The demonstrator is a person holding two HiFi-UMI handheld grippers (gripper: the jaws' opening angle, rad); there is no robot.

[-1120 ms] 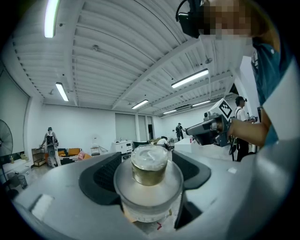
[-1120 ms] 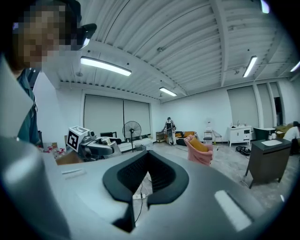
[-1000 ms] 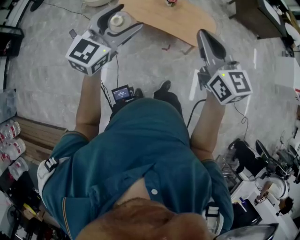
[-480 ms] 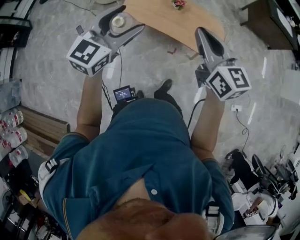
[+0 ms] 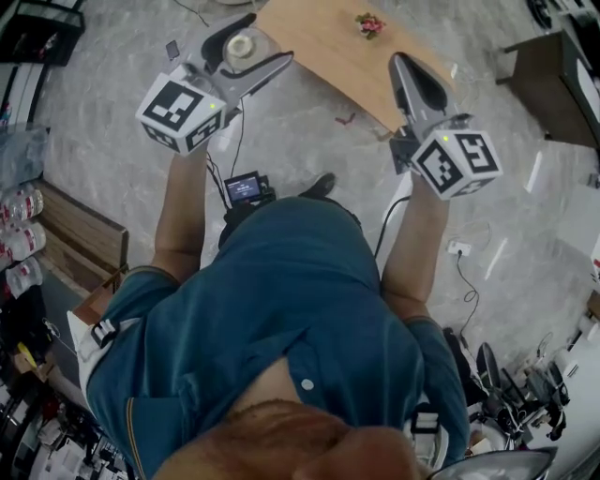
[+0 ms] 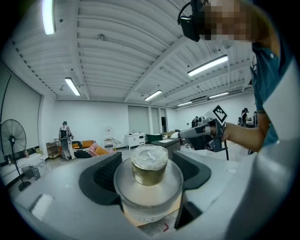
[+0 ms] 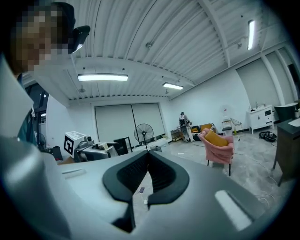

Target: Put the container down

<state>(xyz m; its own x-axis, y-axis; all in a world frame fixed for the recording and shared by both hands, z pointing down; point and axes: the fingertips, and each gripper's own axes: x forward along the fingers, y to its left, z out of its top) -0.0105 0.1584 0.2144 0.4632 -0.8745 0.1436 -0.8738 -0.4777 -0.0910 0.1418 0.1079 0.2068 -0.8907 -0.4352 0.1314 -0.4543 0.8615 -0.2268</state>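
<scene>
Wooden table (image 5: pixel 319 52), pink flowers (image 5: pixel 370 24) on top — grey floor (image 5: pixel 300 141)

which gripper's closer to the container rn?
Left. The left gripper is shut on the container, gripping it between its jaws; the right gripper, shut and empty, is apart to its right.

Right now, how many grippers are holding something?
1. The left gripper is shut on the container; the right gripper is shut and empty.

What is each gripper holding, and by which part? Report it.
The left gripper holds the container by its sides, between the fingers. The right gripper is shut and holds nothing.
</scene>
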